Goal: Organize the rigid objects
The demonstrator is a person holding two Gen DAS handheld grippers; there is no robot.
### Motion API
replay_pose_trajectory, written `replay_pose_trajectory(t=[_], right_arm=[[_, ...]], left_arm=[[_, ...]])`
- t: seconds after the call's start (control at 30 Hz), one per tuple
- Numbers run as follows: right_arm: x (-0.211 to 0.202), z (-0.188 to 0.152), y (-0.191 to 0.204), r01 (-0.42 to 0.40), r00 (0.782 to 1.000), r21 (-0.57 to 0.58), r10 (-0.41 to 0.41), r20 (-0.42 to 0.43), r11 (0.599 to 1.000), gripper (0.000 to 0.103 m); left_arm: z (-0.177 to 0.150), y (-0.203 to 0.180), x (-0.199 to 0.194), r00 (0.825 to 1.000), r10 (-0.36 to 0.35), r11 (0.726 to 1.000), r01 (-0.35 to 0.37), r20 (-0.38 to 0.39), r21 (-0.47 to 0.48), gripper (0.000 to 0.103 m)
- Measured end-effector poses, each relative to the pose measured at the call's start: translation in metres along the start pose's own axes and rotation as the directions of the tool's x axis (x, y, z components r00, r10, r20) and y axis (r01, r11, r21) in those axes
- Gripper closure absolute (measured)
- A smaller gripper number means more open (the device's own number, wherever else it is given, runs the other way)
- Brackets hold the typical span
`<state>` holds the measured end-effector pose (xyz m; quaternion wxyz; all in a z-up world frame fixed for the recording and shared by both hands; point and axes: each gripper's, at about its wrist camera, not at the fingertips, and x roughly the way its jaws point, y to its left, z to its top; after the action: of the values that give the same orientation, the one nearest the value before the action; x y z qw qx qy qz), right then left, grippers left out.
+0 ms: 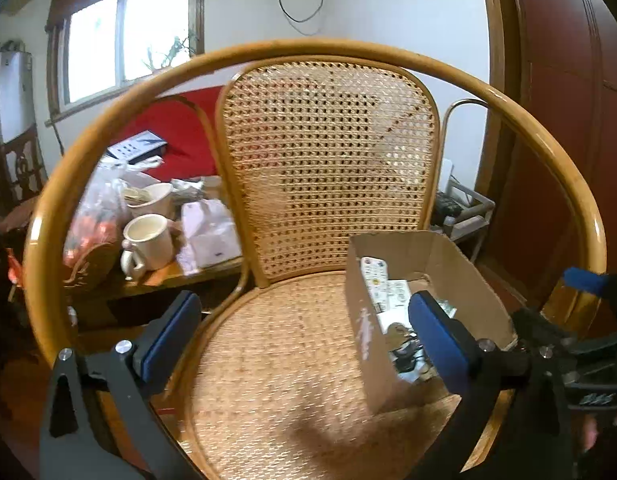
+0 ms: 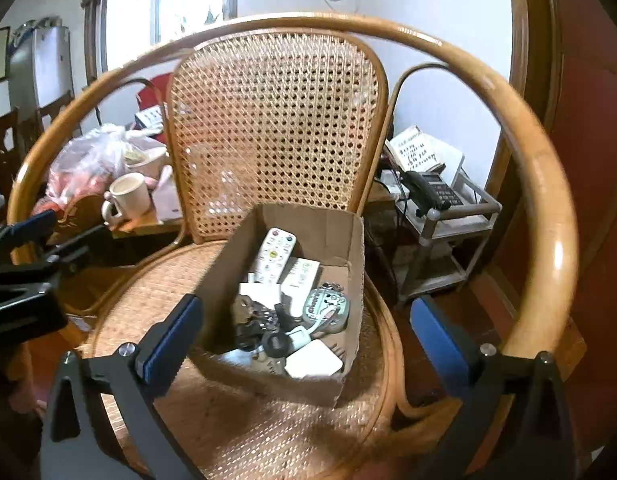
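Left hand-held gripper (image 1: 304, 340): I've got both blue pads spread as wide as they go, nothing between them, hanging over the bare left half of the seat.
Right hand-held gripper (image 2: 304, 336): same story, jaws fully apart and empty, hovering above the near end of the box.
Box (image 2: 228, 264): one open cardboard box, sitting on the right side of the wicker chair (image 2: 276, 120) seat, far end close to the backrest. Thin card, light, walls will buckle if I squeeze one; I'd judge a two-sided hold on opposite walls safest.
Remotes (image 2: 274, 256): I count two, one white with coloured buttons leaning against the far wall, a second pale one just right of it. Hard plastic, light, a bit slick; take them across the narrow width.
Keys (image 2: 252, 318): one tangled bunch, near-left in the box. Stiff metal but floppy as a bunch; pinch the ring or the thickest clump.
White charger block (image 2: 314, 358): one, near-right corner. Smooth and rigid, flat sides suit the pads.
Patterned oval thing (image 2: 326, 308): one, right of the keys; I can't tell what it is.
Mugs (image 1: 148, 240): two, on the table far left, outside the chair. Breakable, not my concern here.
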<state>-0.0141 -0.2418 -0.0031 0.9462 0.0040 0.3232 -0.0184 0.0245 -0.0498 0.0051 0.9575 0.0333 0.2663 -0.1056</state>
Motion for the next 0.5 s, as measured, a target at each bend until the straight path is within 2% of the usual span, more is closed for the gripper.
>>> replay_pose_trajectory(t=[0.27,0.4,0.5], right_arm=[[-0.035,-0.019,-0.002,-0.008,0.997,0.019,0.007,0.073,1.000,0.000],[-0.032,-0.026,-0.008,-0.026,0.998,0.036,0.024,0.052,0.999,0.000],[-0.028,-0.028,-0.012,0.003,0.999,0.041,-0.004,0.035,0.999,0.000]], left_arm=[[-0.019,0.023,-0.021,0.998,0.060,0.998,-0.060,0.012,0.013,0.000],[-0.029,0.031,-0.027,0.998,0.061,0.998,-0.061,0.004,0.007,0.000],[-0.034,0.035,-0.030,0.996,0.085,0.996,-0.085,0.011,0.009,0.000]])
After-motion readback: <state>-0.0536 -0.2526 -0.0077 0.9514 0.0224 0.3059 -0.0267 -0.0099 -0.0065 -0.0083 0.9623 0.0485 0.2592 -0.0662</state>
